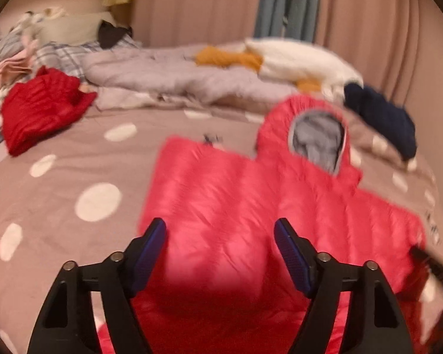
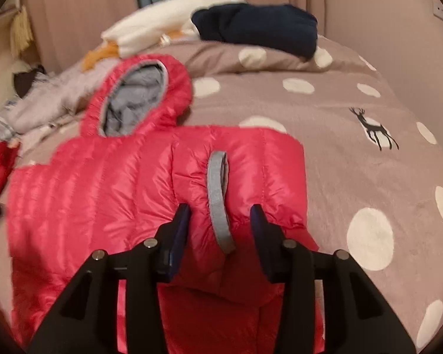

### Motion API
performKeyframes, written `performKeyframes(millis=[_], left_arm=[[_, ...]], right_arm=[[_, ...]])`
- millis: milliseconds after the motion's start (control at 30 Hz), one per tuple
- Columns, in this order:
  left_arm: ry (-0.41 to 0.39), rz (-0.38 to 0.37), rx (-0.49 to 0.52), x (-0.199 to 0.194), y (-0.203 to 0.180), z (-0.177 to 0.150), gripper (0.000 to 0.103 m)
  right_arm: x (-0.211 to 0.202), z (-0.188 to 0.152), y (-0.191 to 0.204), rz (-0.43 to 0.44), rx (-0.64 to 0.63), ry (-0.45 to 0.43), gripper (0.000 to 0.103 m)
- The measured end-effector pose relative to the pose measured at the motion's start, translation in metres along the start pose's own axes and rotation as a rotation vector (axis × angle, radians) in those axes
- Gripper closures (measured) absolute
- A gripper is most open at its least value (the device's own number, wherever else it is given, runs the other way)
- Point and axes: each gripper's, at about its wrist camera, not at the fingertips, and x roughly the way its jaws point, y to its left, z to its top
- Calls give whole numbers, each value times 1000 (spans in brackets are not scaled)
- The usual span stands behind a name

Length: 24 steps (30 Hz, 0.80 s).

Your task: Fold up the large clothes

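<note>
Pink hooded down jacket [image 1: 236,194] lies flat on dotted bedcover [image 1: 97,159], filling lower centre of both views. Hood [image 2: 138,97] w/ grey lining sits upper left of centre in R wrist view, upper right of centre in L wrist view.

L gripper [image 1: 220,250]: fingers spread, blue pads [image 1: 150,253] either side of jacket fabric at bottom centre. Pads not seen pressing; frame blurred, contact w/ fabric can't tell.

R gripper [image 2: 220,230]: fingers partly spread, straddling the grey-edged sleeve cuff [image 2: 218,200] at frame centre. Puffy fabric bulges between pads; whether they pinch it – can't tell. No earlier frame to compare.

Surroundings, L wrist view: red garment [image 1: 41,109] bunched at left edge; pale grey quilt [image 1: 168,76] rumpled across upper middle; mustard cloth [image 1: 227,57] and white garment [image 1: 301,62] behind it; navy garment [image 1: 384,118] upper right, just beyond hood. R wrist view: navy garment at top centre on a pillow [image 2: 251,56], deer print [image 2: 375,129] on cover at right. Pink curtain [image 1: 192,3] across back.
</note>
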Motion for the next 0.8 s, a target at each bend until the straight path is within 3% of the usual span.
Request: performKeyframes(millis=[67,133,200,267,400,633,800], left_arm=[[52,32,3,17,-3,-8,39],[40,42,28,26,-6,-19,39],[36,49,72,30,-11,-27,39],[33,51,96,32,-13,-29,39],[36,48,108,37,-12,-32,39],[34,73,129,38,-16,-32,38],[36,72,128,39,-15,-32,38]], right_arm=[[-5,4,1,43,-21,-34,60],[0,5,7,54,-70,-30,63],[17,1,10,22,-113,17,64],[38,-5,6,46,-111,75,65],[49,-14,3,63,-118,53,64],[51,-25,20,-26,-187,3,62],[50,-25,19,-41,-196,-4,61]])
